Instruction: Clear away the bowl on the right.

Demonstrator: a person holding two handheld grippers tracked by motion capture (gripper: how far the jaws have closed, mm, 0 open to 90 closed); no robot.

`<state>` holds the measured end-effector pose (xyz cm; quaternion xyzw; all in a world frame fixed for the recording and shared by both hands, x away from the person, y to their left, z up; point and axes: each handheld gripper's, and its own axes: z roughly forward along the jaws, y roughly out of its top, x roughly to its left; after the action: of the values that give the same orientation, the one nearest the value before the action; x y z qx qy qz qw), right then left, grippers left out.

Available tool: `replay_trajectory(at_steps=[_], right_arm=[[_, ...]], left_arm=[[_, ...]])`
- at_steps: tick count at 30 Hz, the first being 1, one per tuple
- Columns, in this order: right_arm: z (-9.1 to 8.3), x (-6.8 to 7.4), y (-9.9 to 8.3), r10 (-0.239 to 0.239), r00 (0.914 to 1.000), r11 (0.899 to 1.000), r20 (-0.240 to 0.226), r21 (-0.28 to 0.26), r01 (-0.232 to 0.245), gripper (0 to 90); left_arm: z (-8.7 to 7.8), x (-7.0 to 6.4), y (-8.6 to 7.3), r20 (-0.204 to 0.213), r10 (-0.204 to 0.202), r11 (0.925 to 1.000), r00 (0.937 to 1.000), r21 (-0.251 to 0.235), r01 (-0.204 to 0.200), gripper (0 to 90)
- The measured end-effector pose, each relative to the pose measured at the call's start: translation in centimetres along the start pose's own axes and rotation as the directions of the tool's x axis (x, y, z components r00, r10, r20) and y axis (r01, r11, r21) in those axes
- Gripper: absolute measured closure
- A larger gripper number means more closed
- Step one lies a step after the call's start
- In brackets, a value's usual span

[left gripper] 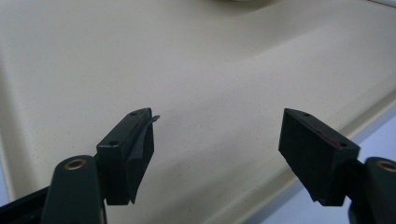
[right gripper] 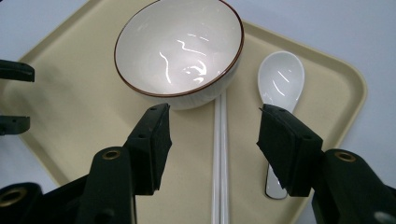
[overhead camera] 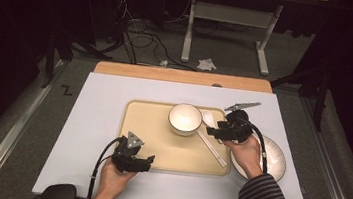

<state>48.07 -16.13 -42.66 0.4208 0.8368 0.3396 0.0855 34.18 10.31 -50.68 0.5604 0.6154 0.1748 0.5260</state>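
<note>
We log the right gripper (overhead camera: pixel 212 131) over the right part of the tray (overhead camera: pixel 144 141), jaws spread wide with nothing between them. In the right gripper view (right gripper: pixel 212 128) the jaws straddle the chopsticks (right gripper: pixel 220 158), a white pair lying side by side on the tray; we cannot tell whether the jaws touch them or sit above. The far ends of the chopsticks run under the rim of the bowl (right gripper: pixel 180 46), which is white with a dark rim line and stands upright and empty on the tray. The spoon (right gripper: pixel 280 81), white ceramic, lies just beside the chopsticks on their right in this view, its handle passing behind the right jaw. In the high view the chopsticks (overhead camera: pixel 211 148) lie slanted toward the tray's near right corner, with the bowl (overhead camera: pixel 185 119) and spoon (overhead camera: pixel 208 117) at their far end.

We note the left gripper (overhead camera: pixel 150 161) at the tray's near edge, also open and empty; the left gripper view (left gripper: pixel 217 135) shows bare tray (left gripper: pixel 196 70) between its jaws. A white plate (overhead camera: pixel 274 161) sits on the table (overhead camera: pixel 96 120) just right of the tray, partly under the right hand (overhead camera: pixel 246 153).
</note>
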Motion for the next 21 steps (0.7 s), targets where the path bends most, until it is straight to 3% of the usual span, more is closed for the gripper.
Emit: replay_trajectory(at_steps=[21], right_arm=[[-4.6, 0.3, -4.1, -0.047, 0.9988, 0.999, -0.010, -0.011, 0.047, 45.7]], left_arm=[[0.6, -0.5, -0.2, 0.015, 0.026, 0.9996, 0.9996, 0.011, -0.026, 26.6]])
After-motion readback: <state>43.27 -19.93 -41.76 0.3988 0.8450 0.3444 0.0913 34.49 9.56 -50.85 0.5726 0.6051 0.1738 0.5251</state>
